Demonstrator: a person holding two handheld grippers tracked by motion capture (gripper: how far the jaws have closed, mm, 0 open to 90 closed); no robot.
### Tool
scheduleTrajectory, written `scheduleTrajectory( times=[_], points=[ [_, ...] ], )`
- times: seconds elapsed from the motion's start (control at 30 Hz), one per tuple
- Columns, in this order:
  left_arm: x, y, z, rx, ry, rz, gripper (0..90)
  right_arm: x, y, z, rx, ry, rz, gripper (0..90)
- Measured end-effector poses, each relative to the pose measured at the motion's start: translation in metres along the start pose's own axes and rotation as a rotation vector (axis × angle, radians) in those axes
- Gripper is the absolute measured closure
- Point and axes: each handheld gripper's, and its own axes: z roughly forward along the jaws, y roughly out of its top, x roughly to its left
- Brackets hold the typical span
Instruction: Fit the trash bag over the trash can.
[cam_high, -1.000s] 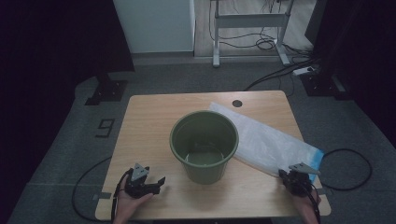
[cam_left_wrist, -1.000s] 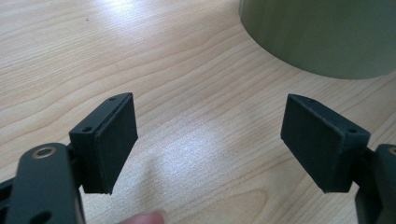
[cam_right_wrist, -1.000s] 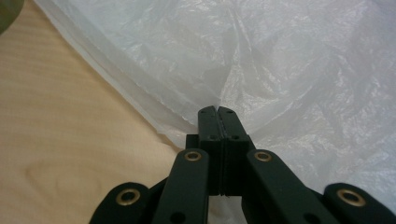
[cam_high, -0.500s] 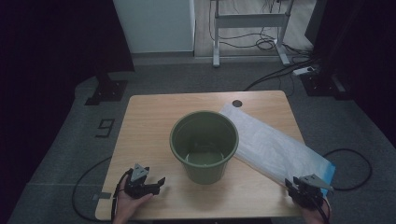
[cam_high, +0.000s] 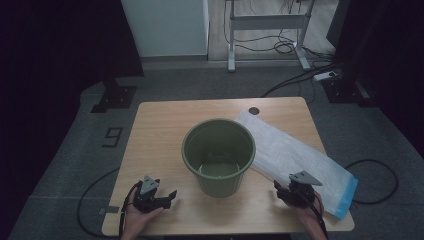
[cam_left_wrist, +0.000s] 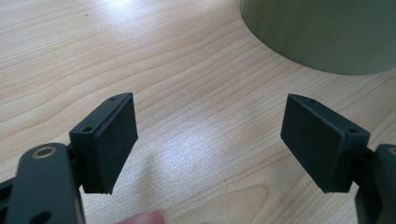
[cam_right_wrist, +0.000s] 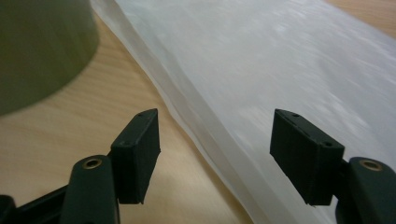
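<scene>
A dark green bucket (cam_high: 218, 155) stands upright and empty at the middle of the wooden table (cam_high: 160, 125). To its right a flat white plastic bag (cam_high: 295, 155) with a blue end lies slanted on the table. My left gripper (cam_high: 170, 196) rests open near the front left edge, its jaws (cam_left_wrist: 210, 135) over bare wood short of the bucket wall (cam_left_wrist: 322, 32). My right gripper (cam_high: 280, 189) is at the front right; its jaws have just been opening and stand open (cam_right_wrist: 215, 149) above the bag's near edge (cam_right_wrist: 280, 60), gripping nothing. The bucket (cam_right_wrist: 42, 46) is at that view's left.
A dark round hole (cam_high: 254, 110) sits in the table's far edge. Cables trail from both grippers over the front corners. On the floor are a "9" mark (cam_high: 113, 136), a metal desk frame (cam_high: 267, 22) and loose cables behind the table.
The bag's blue end slid toward the front right corner while the right gripper was on it. That gripper has since opened, let go and moved left along the bag's near edge. The left gripper stayed.
</scene>
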Motion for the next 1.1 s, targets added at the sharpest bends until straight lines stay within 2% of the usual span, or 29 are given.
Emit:
scheduleTrajectory(
  times=[0.27, 0.33, 0.43, 0.8, 0.93, 1.1],
  points=[
    [0.004, -0.001, -0.001, -0.005, 0.007, -0.001, 18.7, 0.011, 0.028, 0.043, 0.027, 0.052, -0.012, 28.8],
    [0.004, -0.001, -0.002, -0.011, 0.008, -0.003, 19.0, 0.015, 0.029, 0.050, 0.049, 0.047, -0.032, 27.5],
    [0.005, -0.002, -0.003, -0.017, 0.008, -0.005, 19.3, 0.017, 0.031, 0.061, 0.073, 0.033, -0.031, 27.5],
    [0.005, -0.002, -0.002, -0.012, 0.009, 0.005, 20.2, 0.014, 0.031, 0.073, 0.100, 0.011, -0.012, 30.7],
    [0.004, -0.002, -0.001, -0.006, 0.011, 0.008, 20.3, 0.012, 0.031, 0.073, 0.098, -0.005, 0.000, 38.3],
    [0.004, -0.003, -0.001, -0.005, 0.013, 0.011, 20.3, 0.006, 0.031, 0.071, 0.085, -0.023, 0.013, 59.4]
  ],
)
